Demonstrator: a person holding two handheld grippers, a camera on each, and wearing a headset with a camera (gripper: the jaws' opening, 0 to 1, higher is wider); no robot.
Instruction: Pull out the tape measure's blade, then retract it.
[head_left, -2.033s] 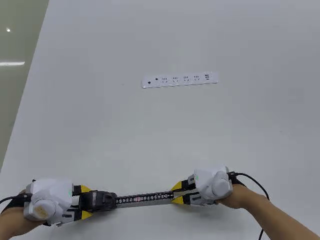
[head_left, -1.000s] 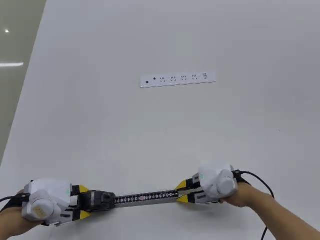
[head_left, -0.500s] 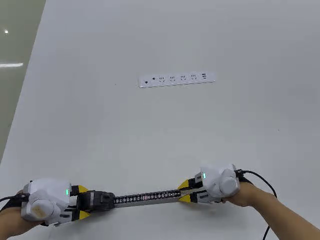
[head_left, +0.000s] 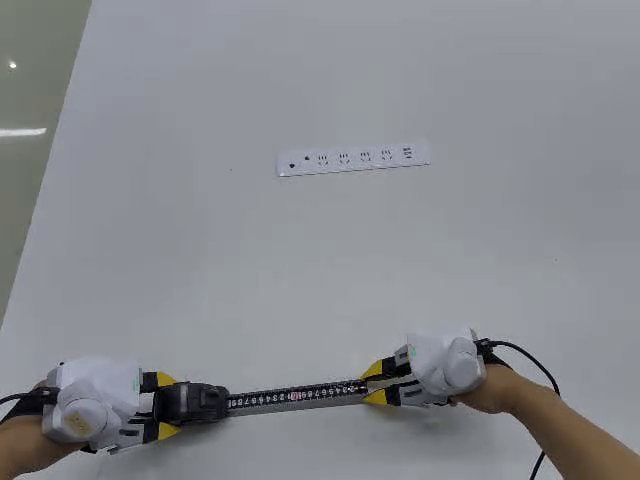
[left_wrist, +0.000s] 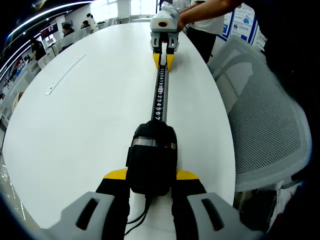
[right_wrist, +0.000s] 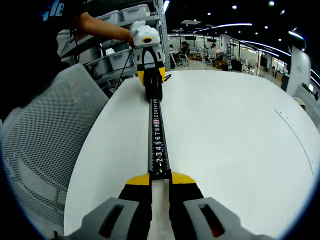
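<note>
Tape measure (left_wrist: 151, 157): black case sits lengthwise between the left gripper (head_left: 167, 404) jaws, clamped from both sides, yellow tips touching its flanks about mid-body, nose of the case sticking out past them. Blade (head_left: 295, 396) is pulled out, running straight from the case to the right gripper (right_wrist: 160, 178), printed scale facing up, one red mark partway along. Right jaws are pinched down to a narrow gap on the blade's end, tips meeting right at the hook end. Whole assembly sits low along the near edge of the white table (head_left: 300, 260); can't tell whether case or blade actually touch the surface. A hand backs each gripper, and a black cable (head_left: 520, 358) trails off the right one. White power strip (head_left: 352, 158) lies flat well beyond the blade, near mid-table, roughly parallel to it. A grey mesh chair (left_wrist: 260, 125) stands just off the table edge by the person. In the right gripper view, grey storage bins (right_wrist: 115, 20) sit on shelving behind the person; contents can't be made out.
</note>
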